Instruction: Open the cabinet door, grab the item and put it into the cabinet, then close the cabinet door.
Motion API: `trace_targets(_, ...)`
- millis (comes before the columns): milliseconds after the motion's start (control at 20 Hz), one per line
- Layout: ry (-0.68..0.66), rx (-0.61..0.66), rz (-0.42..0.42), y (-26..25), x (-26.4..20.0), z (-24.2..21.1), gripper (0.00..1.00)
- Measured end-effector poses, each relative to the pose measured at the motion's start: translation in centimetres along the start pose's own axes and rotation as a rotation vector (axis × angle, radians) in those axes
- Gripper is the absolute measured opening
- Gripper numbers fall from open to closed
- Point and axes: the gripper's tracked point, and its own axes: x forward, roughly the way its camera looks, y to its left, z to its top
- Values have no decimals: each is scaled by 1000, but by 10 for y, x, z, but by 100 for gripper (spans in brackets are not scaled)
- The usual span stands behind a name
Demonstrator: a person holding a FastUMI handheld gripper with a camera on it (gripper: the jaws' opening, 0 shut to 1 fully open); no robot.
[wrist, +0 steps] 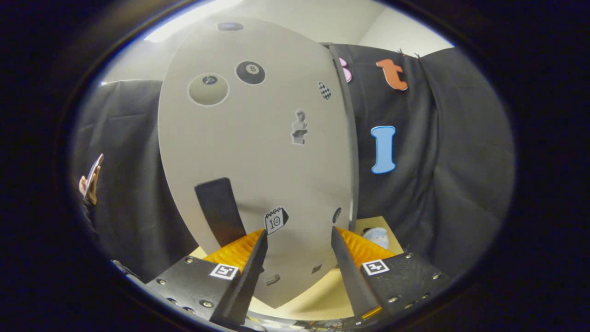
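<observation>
The hand-held gripper [298, 240] has its two fingers spread apart with nothing pinched between them, pointing at the flat pale-grey sticker-covered cabinet door [249, 152] that stands just ahead of them and rises well beyond. A black rectangular handle [219, 210] sits low on that door, just beyond the left finger, and the door's right edge lies ahead of the right finger. Beyond the right finger, past that edge, a small pale-blue and white soft item [377, 237] rests on the light wooden table [322, 295], which shows between the fingers.
</observation>
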Motion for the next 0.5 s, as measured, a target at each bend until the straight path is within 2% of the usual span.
trace_targets(500,-47,41,58,21,51,23,83)
